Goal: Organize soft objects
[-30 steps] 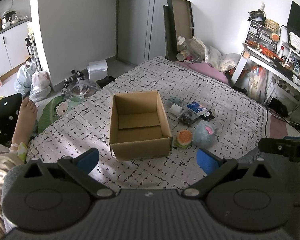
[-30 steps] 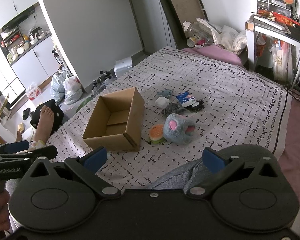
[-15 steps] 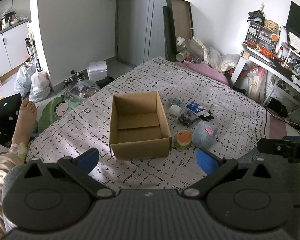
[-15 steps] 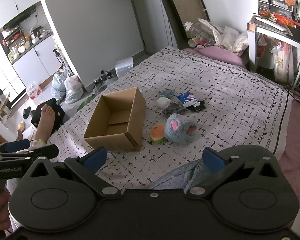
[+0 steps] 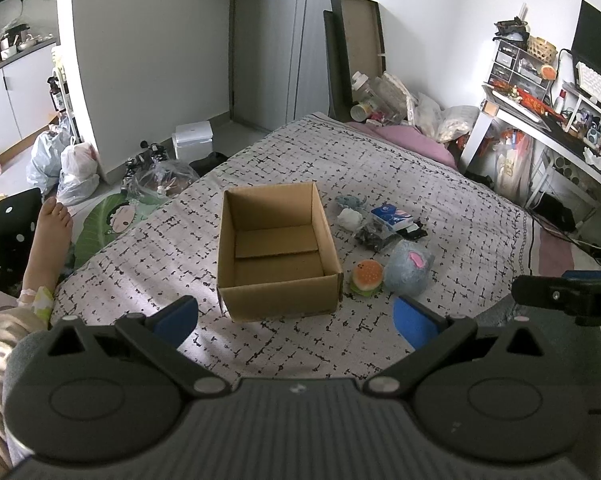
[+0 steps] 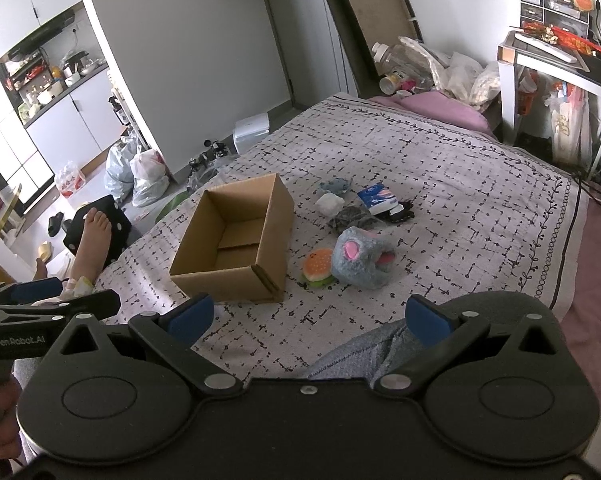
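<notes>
An empty cardboard box stands open on the patterned bedspread. To its right lie a burger plush, a grey-blue plush with pink ears, a white soft ball, a small grey plush, a blue tissue pack and dark bagged items. My left gripper hovers open in front of the box, holding nothing. My right gripper is open too, well short of the plush toys.
A person's bare foot and leg rest at the bed's left edge; a grey-clad knee lies under the right gripper. A pink pillow, bags and a bottle sit at the bed's far end. A cluttered desk stands right.
Both grippers have barely shifted; the views have crept slightly closer to the box and toys. Nothing was taken hold of or moved.
</notes>
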`<action>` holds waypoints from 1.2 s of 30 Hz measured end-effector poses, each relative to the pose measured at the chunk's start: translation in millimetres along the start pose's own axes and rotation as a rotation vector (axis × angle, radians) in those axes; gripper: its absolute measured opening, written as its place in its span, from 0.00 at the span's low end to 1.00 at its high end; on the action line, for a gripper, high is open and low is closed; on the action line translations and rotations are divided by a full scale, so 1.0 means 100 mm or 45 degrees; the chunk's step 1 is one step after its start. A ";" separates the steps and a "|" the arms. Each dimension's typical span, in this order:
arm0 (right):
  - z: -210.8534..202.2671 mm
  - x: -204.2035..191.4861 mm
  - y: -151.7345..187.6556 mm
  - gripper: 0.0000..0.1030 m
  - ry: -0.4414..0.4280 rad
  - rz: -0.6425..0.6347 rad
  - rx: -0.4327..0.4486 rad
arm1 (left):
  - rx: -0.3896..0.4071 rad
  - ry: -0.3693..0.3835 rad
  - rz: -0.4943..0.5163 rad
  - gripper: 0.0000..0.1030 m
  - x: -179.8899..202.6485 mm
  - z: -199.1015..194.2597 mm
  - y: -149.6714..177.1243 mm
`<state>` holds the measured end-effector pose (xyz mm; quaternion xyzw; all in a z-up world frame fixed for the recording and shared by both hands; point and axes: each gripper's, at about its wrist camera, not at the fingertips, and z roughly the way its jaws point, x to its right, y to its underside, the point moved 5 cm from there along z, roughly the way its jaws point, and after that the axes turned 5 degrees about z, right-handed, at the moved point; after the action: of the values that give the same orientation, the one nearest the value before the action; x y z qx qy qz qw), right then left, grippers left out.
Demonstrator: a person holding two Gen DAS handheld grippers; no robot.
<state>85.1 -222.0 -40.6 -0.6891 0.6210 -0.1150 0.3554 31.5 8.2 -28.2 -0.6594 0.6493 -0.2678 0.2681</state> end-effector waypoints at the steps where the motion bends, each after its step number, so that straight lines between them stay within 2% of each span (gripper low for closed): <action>1: 0.00 0.00 0.00 1.00 0.000 0.003 -0.001 | -0.001 -0.001 -0.002 1.00 0.00 0.00 0.01; 15: 0.11 0.07 -0.05 1.00 -0.078 0.032 0.010 | 0.001 0.019 0.035 1.00 0.09 0.12 -0.01; 22: 0.26 0.25 -0.10 1.00 -0.108 0.108 0.019 | 0.018 0.049 0.049 1.00 0.16 0.25 -0.09; 25: 0.32 0.31 -0.13 0.87 -0.133 0.114 0.034 | 0.028 0.077 0.038 1.00 0.17 0.32 -0.13; 27: 0.40 0.36 -0.16 0.71 -0.143 0.135 0.023 | 0.033 0.088 0.029 0.99 0.20 0.38 -0.17; 30: 0.53 0.42 -0.18 0.55 -0.173 0.180 -0.008 | 0.040 0.102 0.011 0.97 0.22 0.47 -0.21; 33: 0.67 0.49 -0.21 0.50 -0.182 0.224 -0.031 | 0.049 0.119 0.002 0.97 0.25 0.57 -0.25; 36: 0.80 0.61 -0.25 0.48 -0.159 0.276 -0.048 | 0.039 0.143 -0.009 0.90 0.28 0.68 -0.30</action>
<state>164.3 -251.8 -99.4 -0.6303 0.6706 -0.0208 0.3906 101.2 -19.0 -55.7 -0.6414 0.6569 -0.3150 0.2404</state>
